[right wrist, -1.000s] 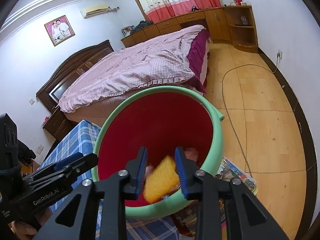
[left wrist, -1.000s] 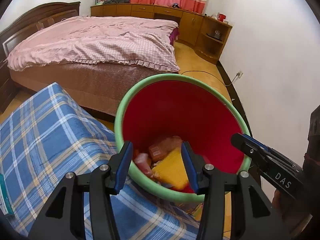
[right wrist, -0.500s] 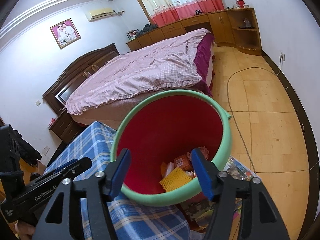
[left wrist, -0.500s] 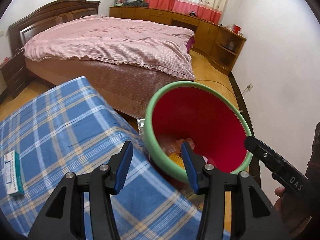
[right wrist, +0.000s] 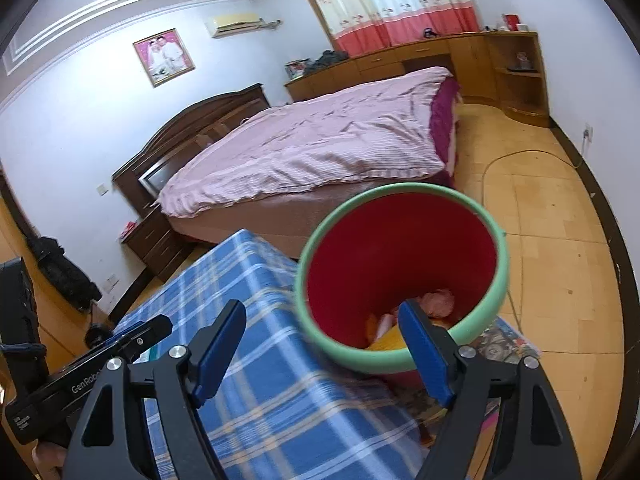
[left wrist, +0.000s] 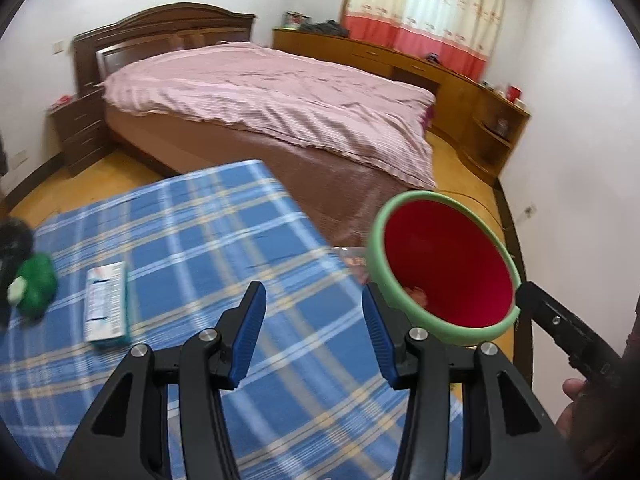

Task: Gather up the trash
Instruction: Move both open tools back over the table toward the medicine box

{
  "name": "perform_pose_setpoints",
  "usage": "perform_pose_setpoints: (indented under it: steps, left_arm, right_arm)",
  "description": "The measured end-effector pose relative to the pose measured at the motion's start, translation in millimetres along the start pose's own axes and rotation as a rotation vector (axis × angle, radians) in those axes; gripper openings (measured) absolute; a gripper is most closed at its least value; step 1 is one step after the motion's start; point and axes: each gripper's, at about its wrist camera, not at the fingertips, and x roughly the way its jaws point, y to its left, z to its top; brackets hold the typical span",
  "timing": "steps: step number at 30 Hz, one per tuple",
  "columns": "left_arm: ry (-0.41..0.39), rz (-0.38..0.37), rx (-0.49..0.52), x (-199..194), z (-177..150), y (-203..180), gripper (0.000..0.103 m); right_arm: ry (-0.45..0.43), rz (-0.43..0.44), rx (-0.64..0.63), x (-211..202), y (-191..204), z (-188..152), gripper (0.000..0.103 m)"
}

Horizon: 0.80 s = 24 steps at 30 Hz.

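Observation:
A red bin with a green rim [left wrist: 448, 276] [right wrist: 400, 276] stands on the floor at the right edge of a table with a blue plaid cloth [left wrist: 192, 248] [right wrist: 256, 380]. Yellow and pink trash [right wrist: 436, 302] lies in its bottom. My left gripper [left wrist: 314, 338] is open and empty over the cloth, left of the bin. My right gripper [right wrist: 322, 354] is open and empty above the bin's near rim. A white and teal box [left wrist: 107, 306] and a green object [left wrist: 34, 282] lie on the cloth at the left.
A bed with a pink cover [left wrist: 272, 96] [right wrist: 320, 144] stands beyond the table. Wooden cabinets [left wrist: 460, 92] line the far wall. A magazine [right wrist: 496, 344] lies on the wooden floor beside the bin. A cable [right wrist: 520, 156] runs across the floor.
My right gripper opened and dropped the yellow piece into the bin, then drew back. My left gripper swung left from over the bin to over the cloth; the box and green object came into view.

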Motion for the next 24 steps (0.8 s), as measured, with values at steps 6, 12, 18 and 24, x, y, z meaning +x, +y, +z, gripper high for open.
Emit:
perform_pose_setpoints:
  steps: [6,12,18,24]
  left_arm:
    - [-0.037,0.096,-0.085,-31,-6,46,0.05]
    - [-0.081,0.212,-0.17,-61,-14,96,0.05]
    - [-0.112,0.312,-0.235,-86,-25,146,0.05]
    - [-0.099,0.393,-0.3,-94,-40,191,0.05]
  right_arm:
    - [0.022,0.052,-0.037,-3,40,-7,0.087]
    - [0.06,0.112,-0.097,1,87,-16,0.093]
    - [0.106,0.152,-0.154,14,136,-28,0.097]
    - [0.174,0.198,-0.232,40,188,-50,0.097]
